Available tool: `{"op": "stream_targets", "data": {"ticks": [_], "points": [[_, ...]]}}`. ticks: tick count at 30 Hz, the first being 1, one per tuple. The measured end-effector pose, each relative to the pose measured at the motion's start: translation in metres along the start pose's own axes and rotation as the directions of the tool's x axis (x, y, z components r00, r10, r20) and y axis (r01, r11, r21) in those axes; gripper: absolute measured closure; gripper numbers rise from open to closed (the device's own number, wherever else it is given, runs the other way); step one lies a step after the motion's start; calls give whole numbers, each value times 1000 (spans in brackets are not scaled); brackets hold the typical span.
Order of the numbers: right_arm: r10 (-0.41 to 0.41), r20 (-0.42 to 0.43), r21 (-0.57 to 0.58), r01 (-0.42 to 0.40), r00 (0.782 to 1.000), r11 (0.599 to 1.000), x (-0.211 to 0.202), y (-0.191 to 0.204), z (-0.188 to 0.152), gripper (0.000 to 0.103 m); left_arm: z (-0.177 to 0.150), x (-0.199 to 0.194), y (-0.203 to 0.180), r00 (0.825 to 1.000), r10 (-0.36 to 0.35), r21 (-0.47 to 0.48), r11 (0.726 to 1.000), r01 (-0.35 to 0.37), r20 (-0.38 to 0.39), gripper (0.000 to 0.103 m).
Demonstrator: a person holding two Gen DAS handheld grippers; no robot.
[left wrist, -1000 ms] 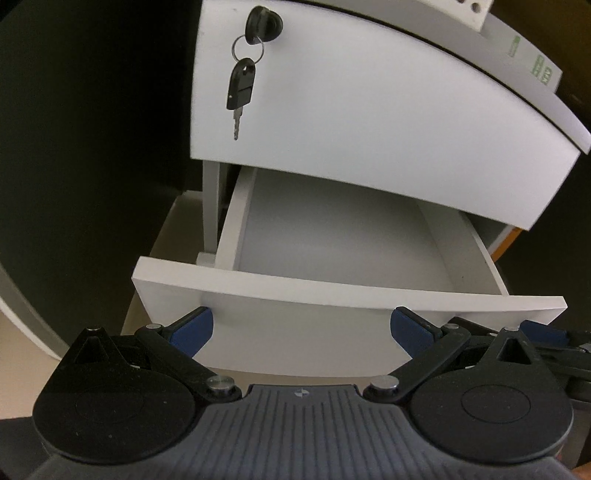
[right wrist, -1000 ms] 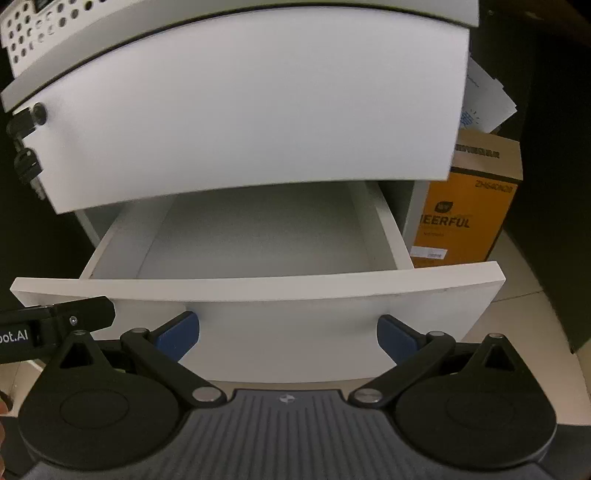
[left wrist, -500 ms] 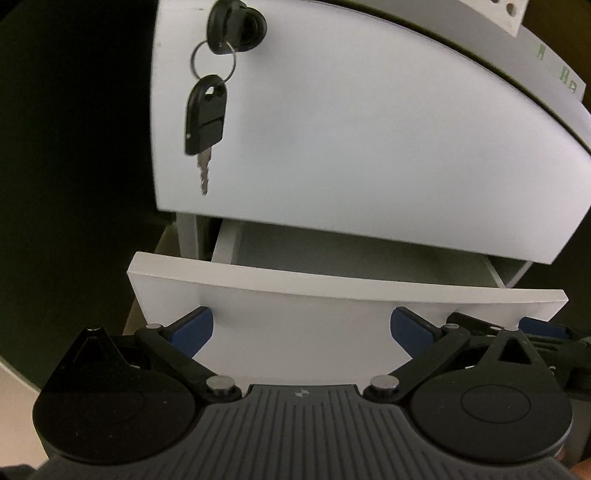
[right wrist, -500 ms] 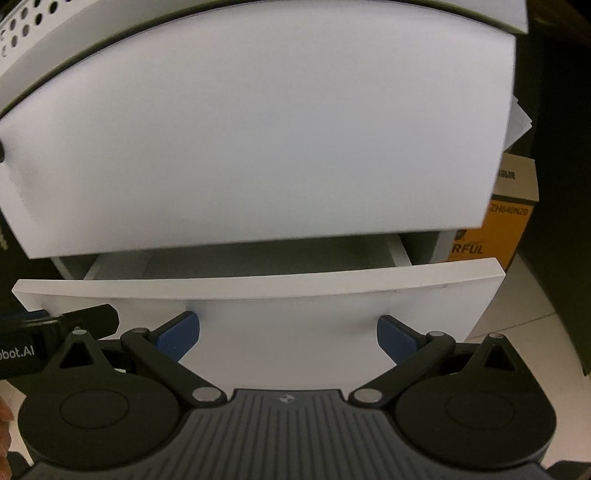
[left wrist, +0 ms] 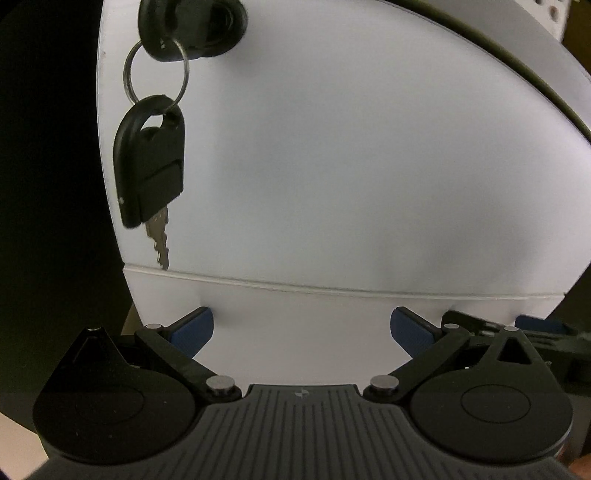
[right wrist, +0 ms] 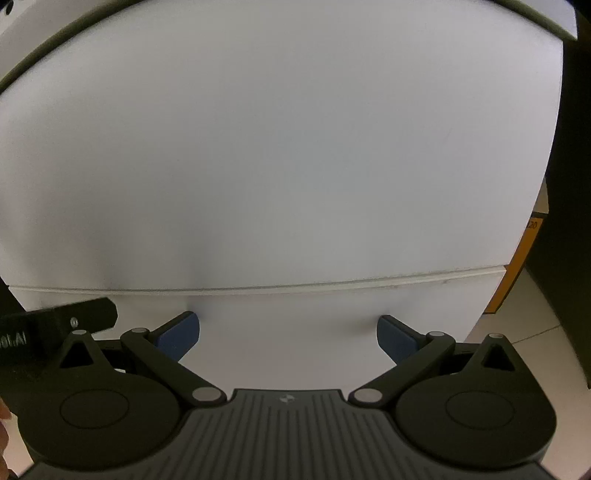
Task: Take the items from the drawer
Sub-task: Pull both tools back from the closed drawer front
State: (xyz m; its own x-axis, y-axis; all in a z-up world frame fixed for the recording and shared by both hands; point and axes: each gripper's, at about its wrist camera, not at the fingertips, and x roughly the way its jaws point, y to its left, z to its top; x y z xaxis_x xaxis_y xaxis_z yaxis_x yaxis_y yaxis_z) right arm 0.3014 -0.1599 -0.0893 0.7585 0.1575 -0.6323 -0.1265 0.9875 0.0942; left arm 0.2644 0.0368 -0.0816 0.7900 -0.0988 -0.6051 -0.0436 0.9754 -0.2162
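The white lower drawer front sits flush under the upper drawer front, with only a thin seam between them. No drawer interior or items show. My left gripper is open, its blue fingertips against the lower drawer front. My right gripper is open too, its blue fingertips against the same front, further right. The right gripper also shows at the right edge of the left wrist view.
A black key hangs on a ring from the lock at the upper drawer's top left. An orange box stands right of the cabinet on a pale floor. Dark space lies left of the cabinet.
The lower drawer has gone from wide open to fully closed, with both open grippers moving in against its front. The empty interior is no longer visible.
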Motion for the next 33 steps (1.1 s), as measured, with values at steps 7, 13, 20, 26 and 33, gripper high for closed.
{"op": "stream_targets", "data": {"ticks": [7, 13, 20, 26, 33], "points": [[-2, -9, 5, 2, 1000, 1000, 3, 1, 4, 0, 6, 3, 3, 999, -7, -73, 997, 5, -31, 0], [14, -25, 23, -13, 1000, 1000, 5, -2, 10, 0, 7, -1, 1, 999, -10, -70, 998, 8, -34, 0], [18, -5, 16, -18, 1000, 1000, -6, -5, 20, 0, 10, -12, -6, 999, -12, -55, 998, 9, -49, 0], [28, 2, 11, -28, 1000, 1000, -26, -5, 24, 0, 9, -31, -16, 998, -19, -37, 999, 18, -52, 0], [39, 23, -3, -39, 999, 999, -54, -4, 27, 0, 4, -65, -27, 998, -29, -47, 999, 27, -51, 0]]}}
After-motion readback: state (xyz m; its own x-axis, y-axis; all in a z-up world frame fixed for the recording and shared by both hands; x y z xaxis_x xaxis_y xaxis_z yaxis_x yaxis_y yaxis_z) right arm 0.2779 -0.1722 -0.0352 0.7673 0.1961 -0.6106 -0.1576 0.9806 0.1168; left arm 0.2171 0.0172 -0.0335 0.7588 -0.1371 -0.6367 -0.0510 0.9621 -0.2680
